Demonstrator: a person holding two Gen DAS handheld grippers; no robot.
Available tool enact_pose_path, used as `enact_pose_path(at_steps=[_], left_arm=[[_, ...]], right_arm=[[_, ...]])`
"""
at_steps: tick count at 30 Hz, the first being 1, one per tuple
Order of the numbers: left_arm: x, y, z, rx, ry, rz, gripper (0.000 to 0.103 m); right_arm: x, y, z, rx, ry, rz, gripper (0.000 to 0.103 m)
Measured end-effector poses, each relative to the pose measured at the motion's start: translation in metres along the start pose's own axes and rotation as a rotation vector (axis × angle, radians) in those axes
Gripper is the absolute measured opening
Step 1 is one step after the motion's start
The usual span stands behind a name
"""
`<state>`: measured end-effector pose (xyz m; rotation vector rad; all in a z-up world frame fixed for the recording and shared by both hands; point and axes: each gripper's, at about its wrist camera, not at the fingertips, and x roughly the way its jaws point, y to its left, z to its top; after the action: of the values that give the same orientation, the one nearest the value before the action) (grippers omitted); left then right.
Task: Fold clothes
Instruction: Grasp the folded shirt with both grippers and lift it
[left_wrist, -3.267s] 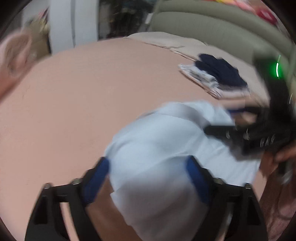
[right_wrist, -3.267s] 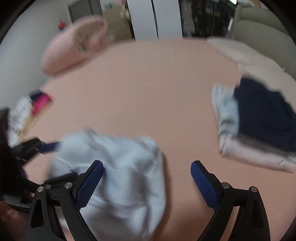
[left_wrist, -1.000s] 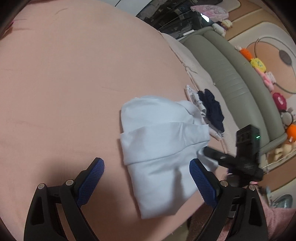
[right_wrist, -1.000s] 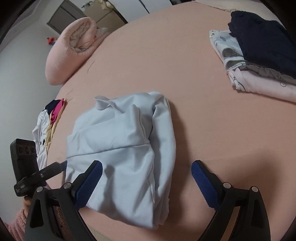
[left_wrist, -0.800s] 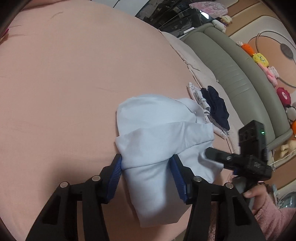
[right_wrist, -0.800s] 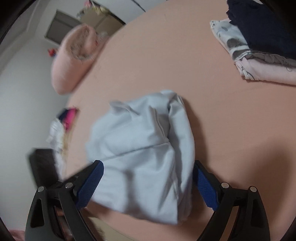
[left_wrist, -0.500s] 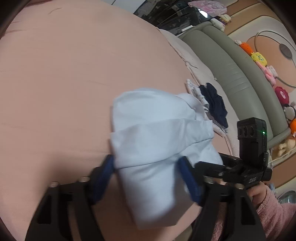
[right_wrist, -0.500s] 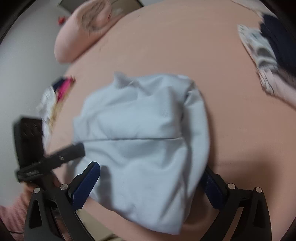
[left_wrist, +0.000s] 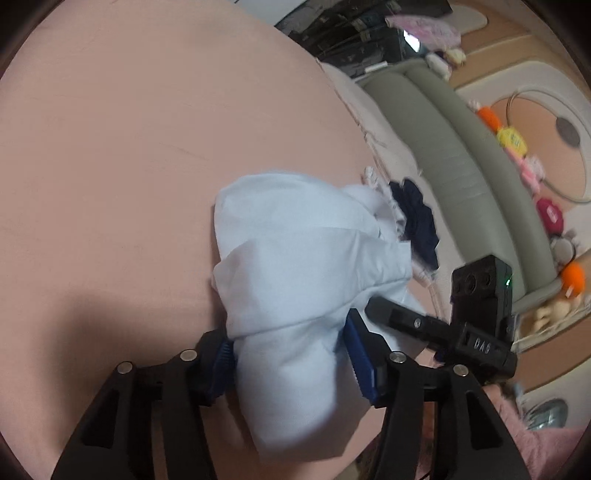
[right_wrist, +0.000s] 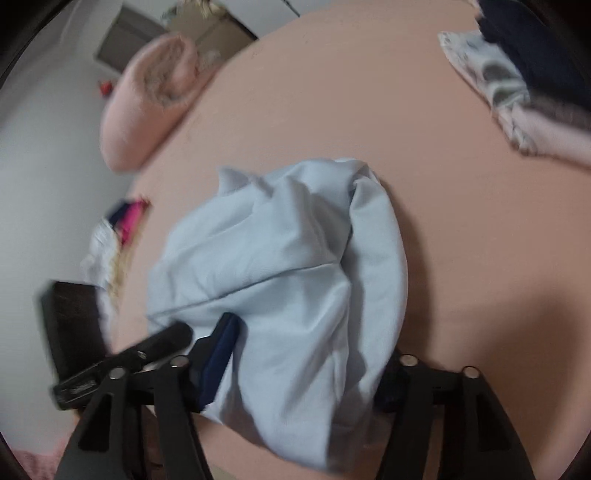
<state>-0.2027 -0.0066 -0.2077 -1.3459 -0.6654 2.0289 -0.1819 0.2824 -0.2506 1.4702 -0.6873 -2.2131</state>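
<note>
While both sets of jaws have just been closing, we see the left gripper (left_wrist: 291, 354) and the right gripper (right_wrist: 303, 373) each clamped on the near end of a folded pale blue garment (left_wrist: 306, 266). That garment lies on a pink bed (left_wrist: 129, 147). Beyond it to the right sits a stack of folded clothes (right_wrist: 524, 77); beyond it to the left, a rolled pink blanket (right_wrist: 147, 99).

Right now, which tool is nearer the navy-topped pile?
Right. Both tools have just been closing on the blue garment: right tool on its side facing the pile, left tool opposite.
</note>
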Motion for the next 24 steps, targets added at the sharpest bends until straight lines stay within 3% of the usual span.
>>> enact_pose_path(at_steps=[2, 3, 6, 13, 19, 24], left_arm=[[-0.002, -0.014, -0.001, 0.065, -0.007, 0.049, 0.046], [-0.006, -0.019, -0.001, 0.083, -0.020, 0.057, 0.041], [-0.020, -0.027, 0.001, 0.075, -0.044, 0.023, 0.035], [-0.034, -0.090, 0.010, 0.213, -0.049, 0.027, 0.034], [0.022, -0.175, 0.068, 0.351, 0.003, -0.068, 0.034], [0.100, -0.233, 0.101, 0.409, 0.012, -0.106, 0.034]], right_arm=[[-0.005, 0.004, 0.000, -0.012, 0.004, -0.011, 0.061], [-0.008, 0.008, 0.000, -0.022, 0.003, -0.019, 0.050], [-0.022, 0.021, -0.002, -0.023, -0.032, 0.020, 0.037], [-0.073, 0.032, 0.000, 0.004, -0.109, 0.057, 0.036], [-0.156, 0.001, 0.039, 0.045, -0.232, 0.026, 0.036], [-0.224, -0.052, 0.094, 0.065, -0.284, -0.100, 0.036]])
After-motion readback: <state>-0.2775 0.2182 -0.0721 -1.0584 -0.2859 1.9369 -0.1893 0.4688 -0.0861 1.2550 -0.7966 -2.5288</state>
